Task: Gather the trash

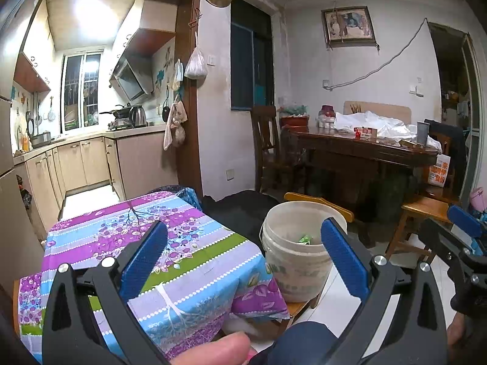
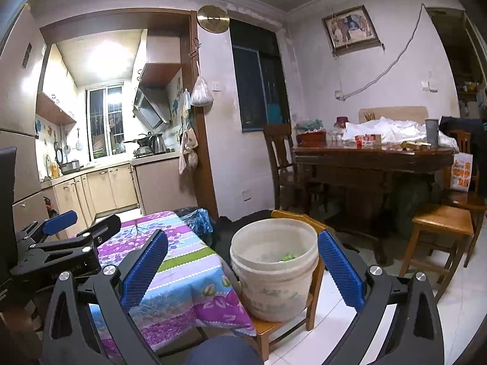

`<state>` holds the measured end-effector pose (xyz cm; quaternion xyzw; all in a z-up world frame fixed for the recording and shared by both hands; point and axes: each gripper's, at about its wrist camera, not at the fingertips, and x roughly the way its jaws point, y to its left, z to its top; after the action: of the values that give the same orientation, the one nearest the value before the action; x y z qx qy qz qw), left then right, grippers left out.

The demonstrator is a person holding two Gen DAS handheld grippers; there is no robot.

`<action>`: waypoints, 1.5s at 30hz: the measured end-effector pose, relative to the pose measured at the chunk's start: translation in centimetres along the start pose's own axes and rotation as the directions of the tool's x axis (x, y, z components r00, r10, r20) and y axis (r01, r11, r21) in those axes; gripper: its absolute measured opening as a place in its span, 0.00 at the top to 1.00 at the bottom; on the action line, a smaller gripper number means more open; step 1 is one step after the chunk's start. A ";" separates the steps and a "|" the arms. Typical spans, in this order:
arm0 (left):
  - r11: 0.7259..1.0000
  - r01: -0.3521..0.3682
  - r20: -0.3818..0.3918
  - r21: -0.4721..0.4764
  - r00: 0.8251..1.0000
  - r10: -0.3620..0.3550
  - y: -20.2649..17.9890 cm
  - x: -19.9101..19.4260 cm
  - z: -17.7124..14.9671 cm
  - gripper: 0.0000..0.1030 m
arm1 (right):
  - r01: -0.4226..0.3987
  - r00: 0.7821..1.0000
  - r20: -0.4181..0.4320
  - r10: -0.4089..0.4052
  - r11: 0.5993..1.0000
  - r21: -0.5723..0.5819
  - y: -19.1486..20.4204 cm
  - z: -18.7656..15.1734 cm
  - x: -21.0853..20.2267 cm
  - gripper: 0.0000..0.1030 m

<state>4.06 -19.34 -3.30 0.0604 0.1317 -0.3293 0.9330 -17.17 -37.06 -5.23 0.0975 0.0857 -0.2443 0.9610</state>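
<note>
Both claws hang in the air, and both are empty. The left claw (image 1: 243,261) has its blue-padded fingers spread wide apart above the near end of the low desk draped in a purple, blue and green floral cloth (image 1: 170,255). The right claw (image 2: 242,269) is equally wide apart, framing the worn white plastic bucket (image 2: 274,276) between its pads.

That bucket stands on a small wooden stool (image 2: 274,325) just beside the desk's right edge, the cloth's corner hanging down against it. Inside the bucket lies a crumpled green wrapper (image 2: 287,257), resting near the far right of the bottom; the left wrist view shows the same green scrap (image 1: 305,238) just above the rim. What else lies in there is too dim to tell.

At the desk's far end sits a dark bin lined with a blue plastic bag (image 2: 199,217). A fingertip (image 1: 213,349) shows at the bottom of the left view.
</note>
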 end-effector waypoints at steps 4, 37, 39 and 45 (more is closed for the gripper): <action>1.000 0.001 0.001 0.001 1.000 -0.001 0.0 0.0 0.1 0.05 | -0.001 1.000 -0.002 0.001 1.000 -0.002 -0.1 0.0 0.1 0.05; 0.999 0.034 -0.018 0.010 0.999 -0.034 0.2 -0.2 -0.5 0.05 | 0.022 1.000 0.003 -0.022 1.000 -0.014 -0.1 -0.6 -0.2 0.05; 1.000 0.026 -0.017 0.010 1.000 -0.026 0.2 -0.2 -0.5 0.05 | 0.028 1.000 0.004 -0.028 1.000 -0.013 -0.1 -0.6 -0.2 0.05; 1.000 0.021 -0.015 0.011 1.000 -0.021 0.1 -0.2 -0.6 0.05 | 0.029 1.000 0.004 -0.029 0.999 -0.014 -0.2 -0.6 -0.2 0.05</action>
<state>3.81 -19.02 -3.81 0.0667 0.1372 -0.3395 0.9281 -17.50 -37.01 -5.80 0.0890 0.0870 -0.2575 0.9582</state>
